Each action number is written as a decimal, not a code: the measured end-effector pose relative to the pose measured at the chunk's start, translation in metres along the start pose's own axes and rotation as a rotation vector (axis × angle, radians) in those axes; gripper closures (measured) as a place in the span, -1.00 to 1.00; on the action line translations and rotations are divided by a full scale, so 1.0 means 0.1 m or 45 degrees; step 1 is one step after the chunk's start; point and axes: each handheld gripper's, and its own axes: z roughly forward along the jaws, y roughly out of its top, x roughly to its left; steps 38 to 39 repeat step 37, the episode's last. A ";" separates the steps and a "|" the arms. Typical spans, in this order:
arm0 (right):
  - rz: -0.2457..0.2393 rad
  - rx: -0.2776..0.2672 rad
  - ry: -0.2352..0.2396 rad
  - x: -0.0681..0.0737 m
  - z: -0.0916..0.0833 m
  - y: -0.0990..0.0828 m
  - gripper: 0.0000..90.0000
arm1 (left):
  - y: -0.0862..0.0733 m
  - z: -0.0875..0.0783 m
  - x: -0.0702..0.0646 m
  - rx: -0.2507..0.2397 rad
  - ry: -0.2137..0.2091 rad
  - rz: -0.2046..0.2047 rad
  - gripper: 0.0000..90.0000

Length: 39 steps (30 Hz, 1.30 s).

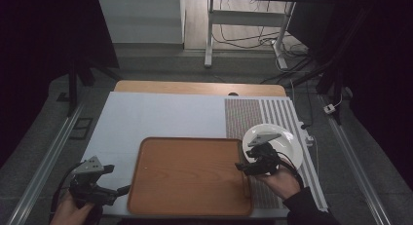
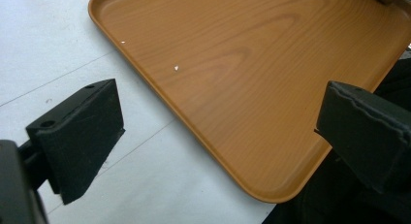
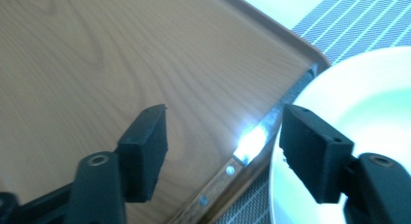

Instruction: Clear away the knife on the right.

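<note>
L gripper point(image 1: 113, 180): near-left corner of table, off the tray's left edge; jaws wide apart, nothing btwn them, nothing touched. Idle by the look of it.
L hand point(image 1: 73, 210): bottom-left of high view, wrapped round the gripper body.
R gripper point(image 3: 223, 151): jaws apart, no pads pressing on anything; hangs over tray's right edge, aimed down at the knife.
R hand point(image 1: 280, 182): near-right, just right of tray, close under the plate.
knife point(image 3: 252, 141): lies in the tray hard against its right rim, directly below/btwn R jaws but not gripped. Wooden riveted handle twd near end, blade runs away twd far end, glare on the steel.
knife axis: along the tray's right rim, near-to-far; R jaws straddle it crosswise, one pad over tray floor, other over plate edge.
tray point(image 1: 190, 174): brown wood-look, centre-near of table, bare apart from the knife.
plate point(image 1: 292, 142): white, empty, on the striped mat point(image 1: 248, 118), just right of tray; its rim overlaps the blade's far part in R gripper view.
nearer hand: R by far; L well apart across whole tray.
judgement: knife looks set down in tray; any re-grip = R drops straight down, pads close across the handle/blade joint.
</note>
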 end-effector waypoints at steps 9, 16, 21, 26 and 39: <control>0.060 -0.083 -0.031 0.03 -0.28 -0.17 -0.63 | 0.00 0.00 0.00 0.000 0.000 -0.003 -0.93; 0.091 -0.139 -0.062 0.03 -0.46 -0.34 -0.82 | 0.00 0.00 0.00 0.001 0.000 -0.009 -0.93; 0.122 -0.170 -0.109 0.01 -0.55 -0.49 -1.00 | 0.00 0.00 0.00 0.001 0.001 -0.012 -0.93; 0.192 -0.214 -0.213 -0.01 -0.66 -0.67 -1.00 | 0.00 0.00 0.01 0.002 0.000 -0.013 -0.94; 0.300 -0.166 -0.229 -0.04 -0.73 -0.90 -1.00 | 0.01 0.01 0.01 -0.002 -0.005 -0.013 -0.93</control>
